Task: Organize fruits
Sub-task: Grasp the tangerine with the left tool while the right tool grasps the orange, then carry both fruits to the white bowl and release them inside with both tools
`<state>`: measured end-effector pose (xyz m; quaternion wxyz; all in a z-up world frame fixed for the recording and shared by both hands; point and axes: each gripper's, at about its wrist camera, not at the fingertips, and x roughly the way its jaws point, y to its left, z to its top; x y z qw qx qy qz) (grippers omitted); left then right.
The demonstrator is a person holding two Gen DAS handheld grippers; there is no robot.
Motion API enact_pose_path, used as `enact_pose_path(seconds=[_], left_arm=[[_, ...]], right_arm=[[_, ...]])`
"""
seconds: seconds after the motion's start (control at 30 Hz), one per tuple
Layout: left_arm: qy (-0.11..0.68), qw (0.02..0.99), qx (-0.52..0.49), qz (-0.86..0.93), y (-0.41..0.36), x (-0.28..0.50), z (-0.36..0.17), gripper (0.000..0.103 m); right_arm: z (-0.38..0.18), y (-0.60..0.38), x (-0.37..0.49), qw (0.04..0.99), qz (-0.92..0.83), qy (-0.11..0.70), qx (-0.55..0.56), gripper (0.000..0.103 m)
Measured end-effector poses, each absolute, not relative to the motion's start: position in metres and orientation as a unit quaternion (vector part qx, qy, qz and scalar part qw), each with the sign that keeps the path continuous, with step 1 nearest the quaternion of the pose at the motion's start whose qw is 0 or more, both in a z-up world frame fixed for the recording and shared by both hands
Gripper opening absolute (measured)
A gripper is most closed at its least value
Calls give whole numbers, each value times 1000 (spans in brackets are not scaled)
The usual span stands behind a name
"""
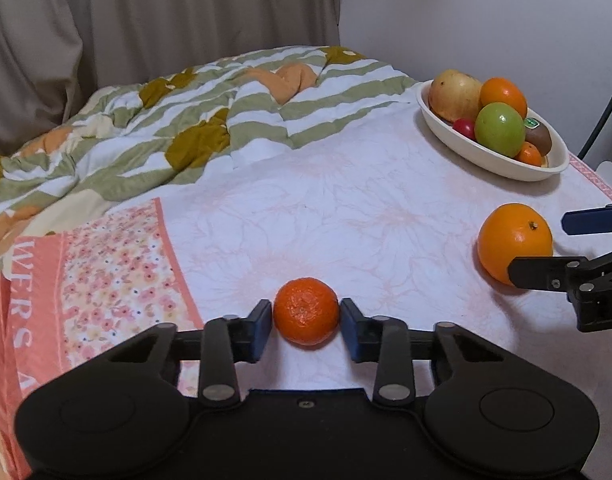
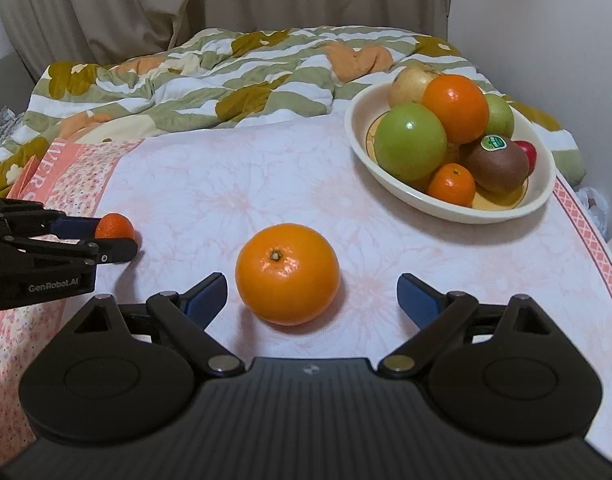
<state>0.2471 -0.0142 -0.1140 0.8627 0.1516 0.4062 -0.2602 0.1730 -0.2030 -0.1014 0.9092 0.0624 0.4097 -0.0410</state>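
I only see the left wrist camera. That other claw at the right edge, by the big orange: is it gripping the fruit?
Observer: No. In the right wrist view the right gripper is wide open; the big orange lies between its fingers, apparently untouched.
Operator: Is there anything in the bowl that I miss?
Observer: Yes, a paler green fruit sits behind the bowl's orange.
Operator: Is the bowl plain inside?
Observer: No, the bowl has a yellow-orange pattern on its floor.

Black grippers [image 1: 306, 326], blue finger pads [image 2: 412, 290] (white "GenRobot.AI" lettering), silver screws
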Motion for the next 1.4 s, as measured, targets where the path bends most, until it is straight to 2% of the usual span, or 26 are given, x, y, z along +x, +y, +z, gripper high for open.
enact_pose_path(seconds=[0.23, 0.37, 0.5, 0.57, 0.6, 0.97, 1.4], left_arm=[[409, 861, 146, -263, -9, 244, -111, 39], [413, 860, 146, -261, -7, 237, -111, 39], [416, 860, 143, -258, -5, 234, -111, 39], [417, 861, 140, -257, -3, 233, -111, 39], [417, 861, 139, -257, -2, 232, -110, 39], [407, 869, 125, -252, 8, 221, -90, 39], [346, 895, 112, -260, -12, 206, -31, 39]], right_arm=[[-101, -201, 178, 909, -34, 411, 59, 103], [-104, -199, 182, 908, -27, 415, 60, 98], [-106, -197, 187, 906, -22, 418, 59, 91], [-107, -195, 189, 906, -19, 419, 57, 84], [-108, -194, 190, 905, -17, 421, 55, 76], [-95, -189, 179, 907, -10, 418, 52, 76], [-35, -214, 156, 923, -37, 376, 70, 76]])
